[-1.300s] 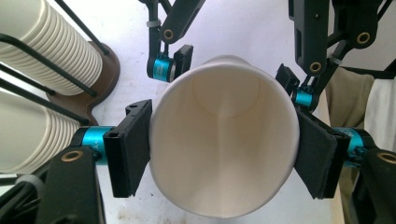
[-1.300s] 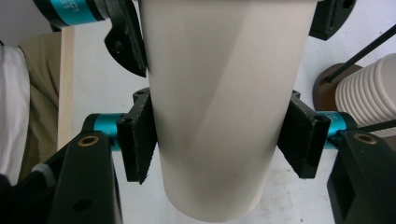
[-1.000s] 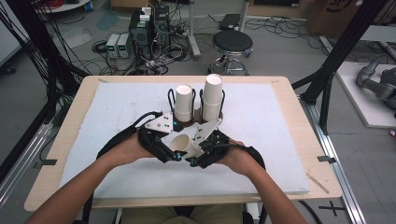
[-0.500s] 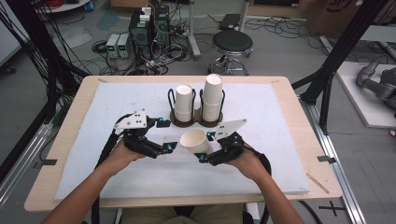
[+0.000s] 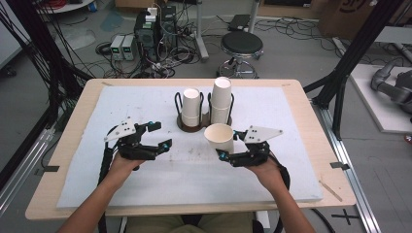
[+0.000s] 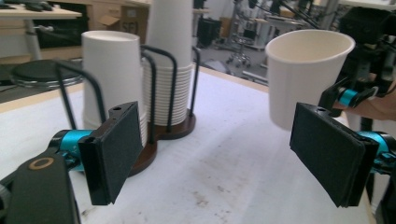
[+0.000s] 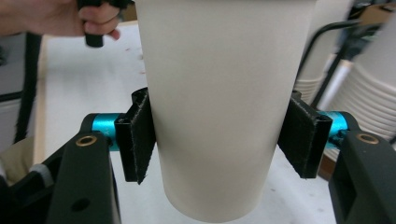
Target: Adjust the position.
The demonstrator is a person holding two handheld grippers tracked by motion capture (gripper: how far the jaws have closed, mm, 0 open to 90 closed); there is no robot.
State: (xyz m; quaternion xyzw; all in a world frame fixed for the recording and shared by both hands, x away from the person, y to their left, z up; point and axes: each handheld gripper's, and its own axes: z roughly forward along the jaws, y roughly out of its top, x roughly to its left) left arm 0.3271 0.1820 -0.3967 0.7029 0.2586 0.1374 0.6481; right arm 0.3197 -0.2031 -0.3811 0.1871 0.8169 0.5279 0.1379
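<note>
My right gripper (image 5: 228, 144) is shut on a white paper cup (image 5: 218, 138) and holds it upright, mouth up, just above the white mat in front of the cup holder. Its pads (image 7: 135, 140) press the cup (image 7: 224, 93) from both sides, and the jaws have just eased apart a touch. My left gripper (image 5: 163, 134) stands open at the left, apart from the cup, its jaws having just been opening with nothing between them. Past the left gripper (image 6: 219, 158) I see the held cup (image 6: 306, 74) at the right.
A dark wire cup holder (image 5: 192, 127) stands mid-table with a short stack of upturned cups (image 5: 191, 104) and a taller stack (image 5: 221, 99). The white mat (image 5: 291, 160) covers the wooden table. A stool (image 5: 241, 46) and cables lie on the floor beyond.
Both hands have drawn apart: the left gripper let go of the cup and moved left, while the right gripper carried the cup to the right and turned it upright.
</note>
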